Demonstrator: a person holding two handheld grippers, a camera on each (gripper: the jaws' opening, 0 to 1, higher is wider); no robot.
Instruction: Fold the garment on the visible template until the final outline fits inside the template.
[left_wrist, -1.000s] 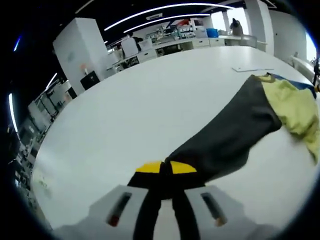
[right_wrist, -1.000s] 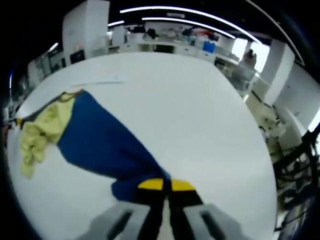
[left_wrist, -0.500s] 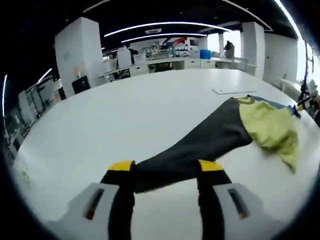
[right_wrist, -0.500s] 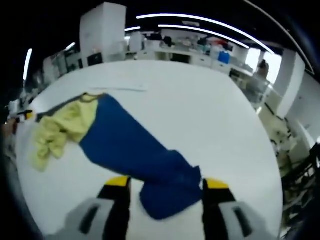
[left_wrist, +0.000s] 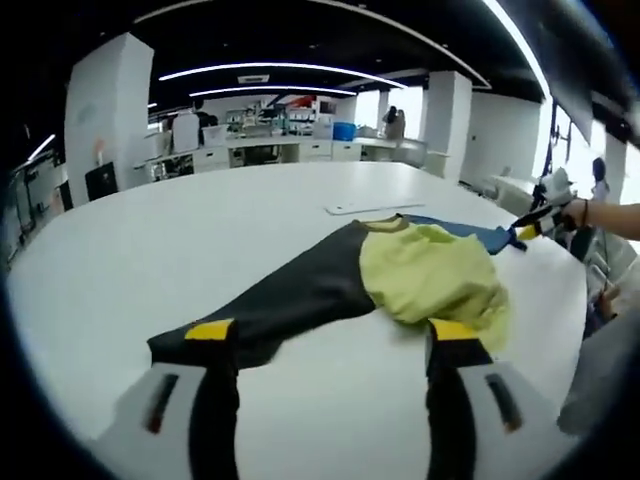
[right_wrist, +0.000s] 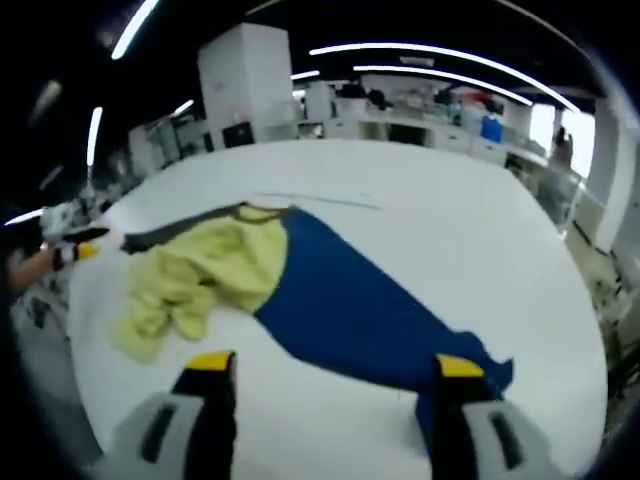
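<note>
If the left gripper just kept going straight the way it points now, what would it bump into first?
Most likely the garment: the left gripper is open and points at the black sleeve lying on the white table, with the yellow-green bunch just beyond. Depth is hard to judge.

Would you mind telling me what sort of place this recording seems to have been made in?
Probably an open-plan lab or workshop. A garment lies on a very large white table, long strip lights run across a dark ceiling, and benches crowded with equipment line the far wall.
</note>
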